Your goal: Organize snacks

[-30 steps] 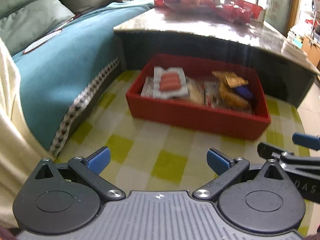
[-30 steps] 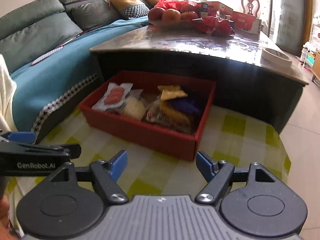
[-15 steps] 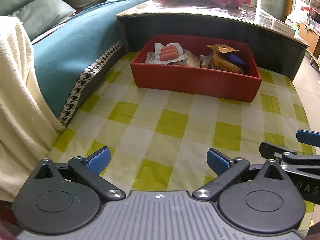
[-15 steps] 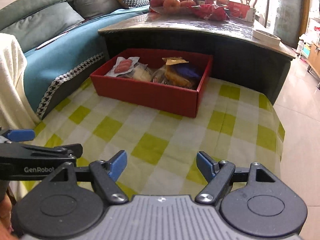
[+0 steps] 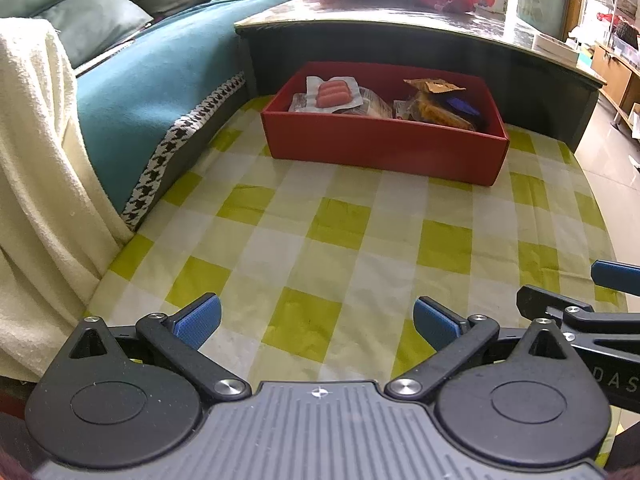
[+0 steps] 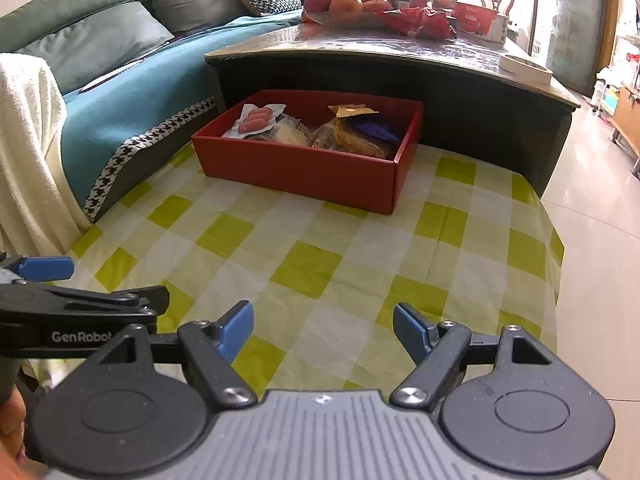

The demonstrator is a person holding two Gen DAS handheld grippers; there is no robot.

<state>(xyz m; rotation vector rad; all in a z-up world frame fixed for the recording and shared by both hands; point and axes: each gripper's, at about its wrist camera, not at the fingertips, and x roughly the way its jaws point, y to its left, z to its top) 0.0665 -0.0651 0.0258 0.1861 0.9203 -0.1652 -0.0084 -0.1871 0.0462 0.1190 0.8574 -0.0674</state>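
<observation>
A red box (image 5: 384, 148) stands on the green-checked cloth (image 5: 340, 232) against a dark low table; it also shows in the right wrist view (image 6: 296, 172). Inside lie a pack of pink sausages (image 5: 334, 92), clear-wrapped snacks (image 6: 292, 132), a yellow packet (image 5: 436, 104) and a blue packet (image 6: 376, 128). My left gripper (image 5: 316, 318) is open and empty, well back from the box. My right gripper (image 6: 324, 326) is open and empty, also well back. Each gripper shows at the edge of the other's view.
A teal sofa (image 5: 152, 92) with a cream blanket (image 5: 36, 160) runs along the left. The dark table (image 6: 400, 56) behind the box carries fruit (image 6: 344, 4) and red packets (image 6: 420, 20). Tiled floor (image 6: 592, 240) lies to the right.
Both grippers have pulled back from the red box, which now looks smaller and farther away. Both stayed open and empty.
</observation>
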